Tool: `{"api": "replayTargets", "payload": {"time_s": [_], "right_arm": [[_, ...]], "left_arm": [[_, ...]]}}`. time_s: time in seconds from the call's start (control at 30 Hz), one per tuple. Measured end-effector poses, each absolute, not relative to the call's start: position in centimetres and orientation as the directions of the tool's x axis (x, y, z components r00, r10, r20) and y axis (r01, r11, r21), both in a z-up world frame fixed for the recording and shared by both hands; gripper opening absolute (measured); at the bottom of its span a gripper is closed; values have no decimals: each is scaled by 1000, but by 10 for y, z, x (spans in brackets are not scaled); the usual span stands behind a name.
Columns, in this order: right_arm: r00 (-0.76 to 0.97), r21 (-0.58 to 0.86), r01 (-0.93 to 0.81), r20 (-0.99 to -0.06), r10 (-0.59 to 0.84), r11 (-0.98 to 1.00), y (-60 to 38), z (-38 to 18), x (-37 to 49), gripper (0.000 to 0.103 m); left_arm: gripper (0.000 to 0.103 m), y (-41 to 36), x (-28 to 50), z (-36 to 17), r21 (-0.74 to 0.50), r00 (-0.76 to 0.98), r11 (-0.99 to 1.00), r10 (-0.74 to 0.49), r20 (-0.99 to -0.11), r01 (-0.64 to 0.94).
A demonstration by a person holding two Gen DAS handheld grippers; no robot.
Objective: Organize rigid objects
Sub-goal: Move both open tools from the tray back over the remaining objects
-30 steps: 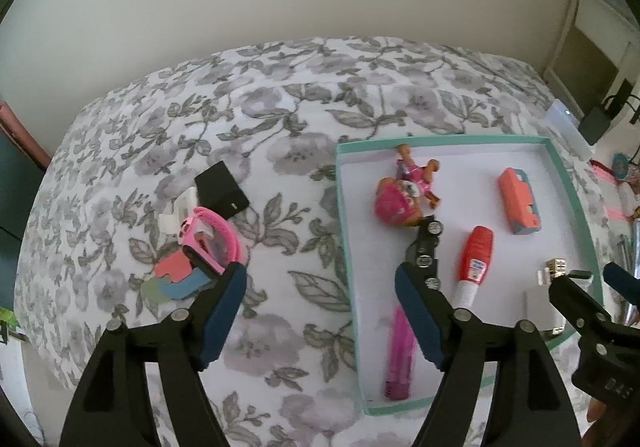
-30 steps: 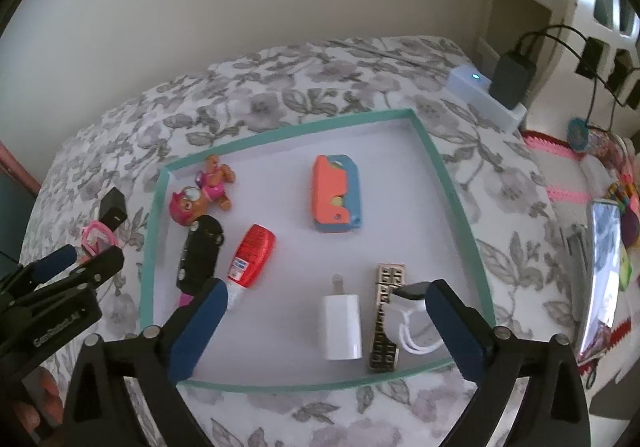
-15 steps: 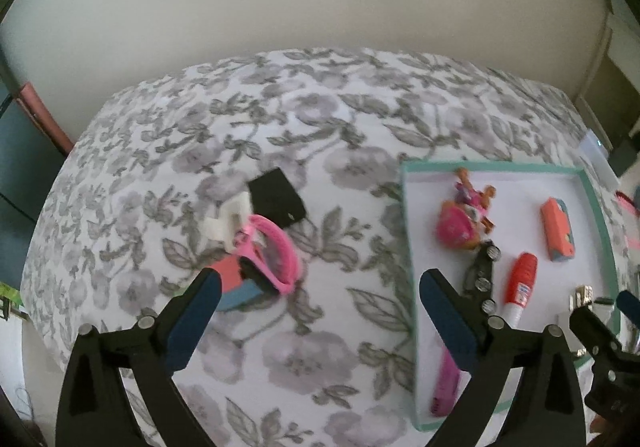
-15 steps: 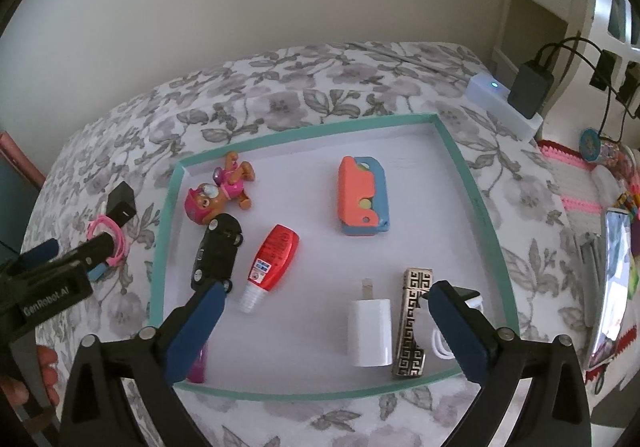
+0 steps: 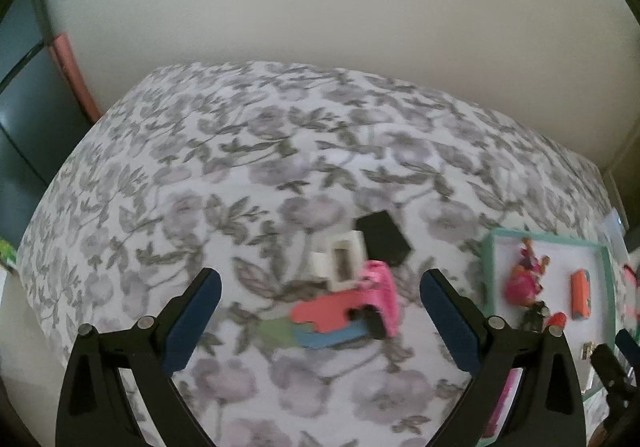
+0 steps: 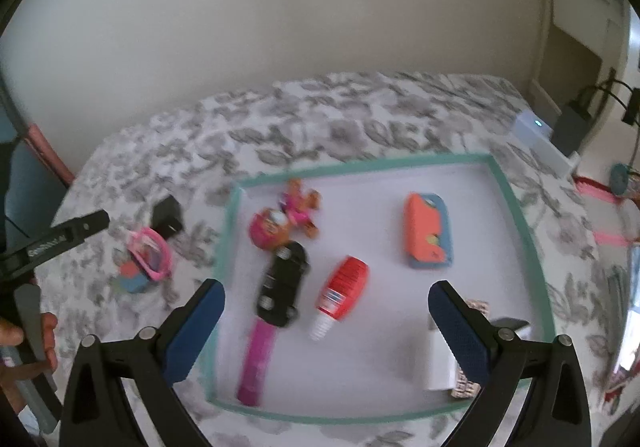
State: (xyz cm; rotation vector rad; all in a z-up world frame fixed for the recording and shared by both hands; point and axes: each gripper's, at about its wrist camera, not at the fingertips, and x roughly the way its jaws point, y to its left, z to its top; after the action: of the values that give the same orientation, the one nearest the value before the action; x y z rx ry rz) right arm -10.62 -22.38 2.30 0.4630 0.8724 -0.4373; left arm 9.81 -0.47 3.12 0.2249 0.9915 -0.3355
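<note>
A bed covered in a grey floral bedspread (image 5: 248, 183) carries everything, with a shallow teal-rimmed tray (image 6: 520, 215) lying flat on it as the landmark. Left of the tray, apart from its rim, a small cluster lies directly on the bedspread: a black block (image 5: 382, 241) farthest back, a white plastic piece (image 5: 340, 259) just beside it, then a pink ring-shaped toy (image 6: 150, 253) touching flat coloured pieces in coral, blue and green (image 5: 320, 323). The rest of the bedspread behind the tray, toward the wall, shows only its printed pattern.
</note>
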Motion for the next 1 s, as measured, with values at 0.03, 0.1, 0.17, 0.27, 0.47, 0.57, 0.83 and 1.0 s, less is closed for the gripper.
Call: {"api": "replayTargets", "payload": {"time_s": [0.03, 0.1, 0.17, 0.27, 0.47, 0.57, 0.83, 1.0], "right_arm": [[581, 214, 531, -797, -168, 820, -221, 25, -102, 103], [595, 228, 518, -789, -156, 824, -216, 26, -95, 103], [608, 244, 505, -782, -140, 828, -211, 26, -86, 103], [617, 258, 479, -779, -113, 839, -200, 25, -68, 103], [618, 275, 426, -784, -55, 862, -177, 20, -34, 103], [608, 265, 396, -793, -35, 879, -162, 16, -16, 103], [562, 239, 318, -827, 20, 917, -122, -8, 29, 99], [530, 221, 302, -848, 30, 927, -110, -24, 53, 93]], "left_arm": [[100, 2, 103, 31, 31, 500, 930, -169, -850, 367], [100, 14, 111, 30, 39, 500, 935, -152, -853, 351], [100, 27, 120, 28, 37, 494, 942, -141, -858, 332], [100, 40, 132, 21, 13, 468, 949, -143, -872, 315], [100, 58, 149, -4, -17, 389, 959, -131, -912, 282], [100, 63, 155, -16, -30, 360, 963, -128, -924, 267], [100, 76, 166, -44, -70, 287, 975, -130, -949, 210], [100, 80, 169, -52, -78, 274, 980, -128, -953, 185]]}}
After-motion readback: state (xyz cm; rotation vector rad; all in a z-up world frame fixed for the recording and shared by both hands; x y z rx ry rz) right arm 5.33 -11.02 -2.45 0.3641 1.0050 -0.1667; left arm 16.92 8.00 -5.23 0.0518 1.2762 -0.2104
